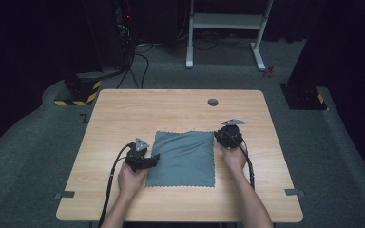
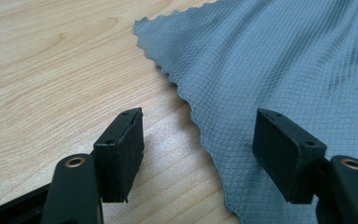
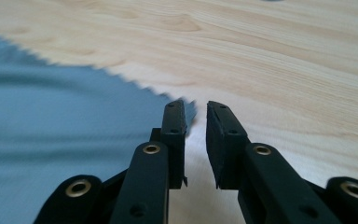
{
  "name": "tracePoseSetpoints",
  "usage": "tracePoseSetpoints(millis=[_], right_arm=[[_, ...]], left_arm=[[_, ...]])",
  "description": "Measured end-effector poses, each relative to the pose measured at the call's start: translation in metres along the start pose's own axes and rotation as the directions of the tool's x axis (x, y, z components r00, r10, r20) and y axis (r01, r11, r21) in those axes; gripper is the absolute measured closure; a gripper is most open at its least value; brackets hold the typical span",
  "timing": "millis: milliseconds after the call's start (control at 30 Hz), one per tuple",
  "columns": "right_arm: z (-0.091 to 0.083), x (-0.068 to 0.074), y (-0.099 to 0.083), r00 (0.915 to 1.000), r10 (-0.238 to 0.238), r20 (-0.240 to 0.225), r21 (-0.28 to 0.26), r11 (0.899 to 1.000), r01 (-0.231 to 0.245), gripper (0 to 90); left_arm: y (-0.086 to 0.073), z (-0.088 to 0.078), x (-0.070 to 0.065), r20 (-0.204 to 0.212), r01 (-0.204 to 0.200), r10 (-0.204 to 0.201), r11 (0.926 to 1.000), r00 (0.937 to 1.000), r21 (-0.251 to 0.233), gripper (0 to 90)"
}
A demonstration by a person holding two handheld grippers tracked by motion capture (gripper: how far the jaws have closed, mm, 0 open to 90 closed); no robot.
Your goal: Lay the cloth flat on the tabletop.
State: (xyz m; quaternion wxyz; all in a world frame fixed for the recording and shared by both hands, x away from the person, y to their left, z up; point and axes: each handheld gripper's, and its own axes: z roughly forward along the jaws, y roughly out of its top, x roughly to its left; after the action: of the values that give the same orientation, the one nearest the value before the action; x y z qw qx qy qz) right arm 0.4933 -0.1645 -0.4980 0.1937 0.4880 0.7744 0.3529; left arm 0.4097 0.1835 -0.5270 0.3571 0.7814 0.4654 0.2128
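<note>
On the table [image 1: 123,114], left claw [image 2: 200,154] wide, right claw [image 3: 196,140] narrow, flanking unlabelled cloth [image 1: 183,159].

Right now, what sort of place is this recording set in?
Probably a lab or recording studio: a wooden table on grey carpet, black curtains around it, cables across the floor, and a white desk frame behind.

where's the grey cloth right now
In the high view the grey cloth lies flat on the table, near its front, between the left gripper and right gripper.
</note>
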Motion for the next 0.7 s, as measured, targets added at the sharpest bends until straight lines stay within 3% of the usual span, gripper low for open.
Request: tracePoseSetpoints(millis=[200, 367, 433, 567, 700], right_arm=[[-0.038, 0.02, -0.03, 0.9886, -0.126, -0.082, -0.002, 0.992, 0.127, 79.5], [-0.065, 0.041, -0.061, 0.9659, -0.202, -0.162, 0.002, 0.979, 0.205, 79.4], [-0.072, 0.048, -0.072, 0.9599, -0.217, -0.177, 0.004, 0.975, 0.222, 79.0], [-0.083, 0.062, -0.093, 0.9452, -0.262, -0.195, -0.001, 0.964, 0.267, 77.9], [-0.086, 0.072, -0.107, 0.9365, -0.29, -0.198, 0.007, 0.955, 0.297, 77.1]], left_arm=[[-0.002, -0.003, 0.0, 0.013, -0.01, 0.01, 1.0, 0.9999, -0.001, 35.4], [-0.006, -0.02, -0.008, 0.058, -0.052, 0.052, 0.9986, 0.997, 0.003, 38.2], [-0.009, -0.037, -0.015, 0.09, -0.09, 0.091, 0.9959, 0.9918, -0.016, 39.6], [-0.02, -0.054, -0.027, 0.147, -0.128, 0.128, 0.9917, 0.9809, -0.005, 50.3], [-0.029, -0.062, -0.037, 0.161, -0.175, 0.169, 0.9844, 0.9724, 0.02, 58.5]])
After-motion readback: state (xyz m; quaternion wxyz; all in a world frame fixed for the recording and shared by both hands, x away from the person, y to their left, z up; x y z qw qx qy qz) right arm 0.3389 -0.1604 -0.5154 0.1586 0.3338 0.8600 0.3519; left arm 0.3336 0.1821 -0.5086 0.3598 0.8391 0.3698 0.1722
